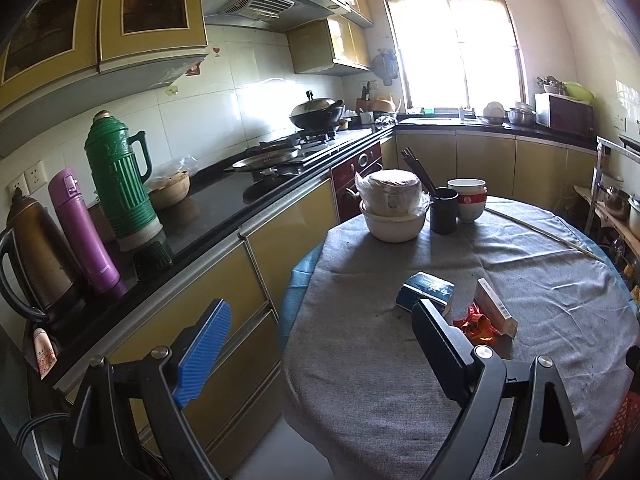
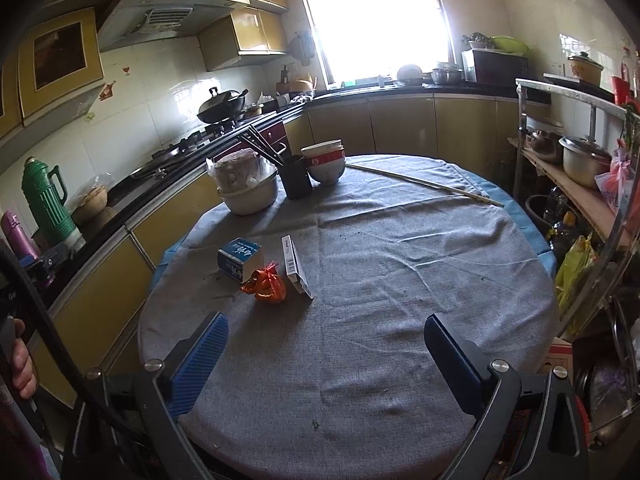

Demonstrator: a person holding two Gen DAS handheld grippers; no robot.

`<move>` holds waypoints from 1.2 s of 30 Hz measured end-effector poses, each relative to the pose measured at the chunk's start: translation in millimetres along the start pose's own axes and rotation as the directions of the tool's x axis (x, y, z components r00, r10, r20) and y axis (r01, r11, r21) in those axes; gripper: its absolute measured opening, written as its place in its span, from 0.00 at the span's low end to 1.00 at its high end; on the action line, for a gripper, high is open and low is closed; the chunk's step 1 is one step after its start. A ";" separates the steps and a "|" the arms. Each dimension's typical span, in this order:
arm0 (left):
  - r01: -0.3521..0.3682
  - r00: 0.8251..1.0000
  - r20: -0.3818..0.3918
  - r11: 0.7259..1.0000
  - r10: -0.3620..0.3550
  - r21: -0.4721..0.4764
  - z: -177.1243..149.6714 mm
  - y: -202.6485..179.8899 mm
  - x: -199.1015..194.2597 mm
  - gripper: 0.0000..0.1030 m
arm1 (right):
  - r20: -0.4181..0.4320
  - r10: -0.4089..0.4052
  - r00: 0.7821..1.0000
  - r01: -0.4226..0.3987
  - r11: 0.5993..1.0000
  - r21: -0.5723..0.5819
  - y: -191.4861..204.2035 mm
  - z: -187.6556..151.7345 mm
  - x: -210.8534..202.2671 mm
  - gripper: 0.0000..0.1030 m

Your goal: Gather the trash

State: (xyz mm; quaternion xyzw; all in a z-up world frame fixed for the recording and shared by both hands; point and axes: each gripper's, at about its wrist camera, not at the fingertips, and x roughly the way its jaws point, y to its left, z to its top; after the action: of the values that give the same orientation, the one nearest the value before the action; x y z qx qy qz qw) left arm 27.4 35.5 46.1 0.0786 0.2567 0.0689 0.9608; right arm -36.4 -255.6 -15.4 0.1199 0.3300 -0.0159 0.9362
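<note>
Right tool (image 2: 326,354) hangs over the near edge of the round desk (image 2: 400,280), jaws spread wide, nothing between them. Left tool (image 1: 320,344) is wide too, empty, at the desk's left edge. Just ahead sits the trash, bunched close: orange wrapper (image 2: 266,284), blue carton (image 2: 239,258) left of it, white box (image 2: 296,266) right. Farther back — stacked bowls (image 2: 325,162), chopstick cup (image 2: 295,176).

Tablecloth (image 2: 380,280): grey, over a blue underlayer at the edges. Carton (image 2: 239,259): blue and white. Crumpled wrapper (image 2: 266,286): orange-red. Flat box (image 2: 296,266): white, barcode stripes. Bowl (image 2: 326,162): white with red band. Cup (image 2: 296,178): black. Flask (image 1: 118,176), left of frame: green, ribbed. Bottle (image 1: 84,232): purple. Cabinets (image 1: 280,232): mustard yellow.
</note>
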 end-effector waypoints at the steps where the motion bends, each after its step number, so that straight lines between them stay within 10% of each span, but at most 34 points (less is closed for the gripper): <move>1: 0.005 1.000 -0.005 1.000 -0.005 0.001 -0.1 -0.9 1.9 0.89 | -0.001 0.001 1.000 -0.001 1.000 0.002 0.1 0.7 1.9 0.97; 11: 0.147 0.983 -0.107 0.989 -0.148 -0.012 -0.7 -7.3 37.5 0.89 | -0.036 0.056 0.998 -0.055 0.998 0.037 -3.7 17.9 42.6 0.93; 20: 0.204 0.956 -0.216 0.979 -0.200 -0.003 6.0 -23.1 99.0 0.89 | -0.138 0.127 0.982 -0.118 0.991 0.068 0.0 25.4 110.7 0.67; 27: 0.262 0.898 -0.344 0.961 -0.275 -0.085 16.4 -39.9 162.0 0.89 | -0.170 0.177 0.969 -0.164 0.982 0.090 6.4 39.2 157.1 0.67; 32: 0.282 0.820 -0.457 0.938 -0.345 -0.202 17.5 -57.3 220.5 0.89 | -0.215 0.198 0.956 -0.186 0.980 0.076 14.1 44.2 195.1 0.51; 36: 0.235 0.805 -0.494 0.941 -0.330 -0.245 18.7 -68.0 252.1 0.89 | -0.246 0.198 0.949 -0.185 0.980 0.075 16.9 44.7 219.1 0.47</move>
State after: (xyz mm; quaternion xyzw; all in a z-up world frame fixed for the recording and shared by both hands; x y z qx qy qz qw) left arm 259.6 10.3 -72.2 -0.0654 0.5124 -0.0346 0.8555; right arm 164.2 -238.9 -114.3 0.1764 0.4326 0.0820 0.8804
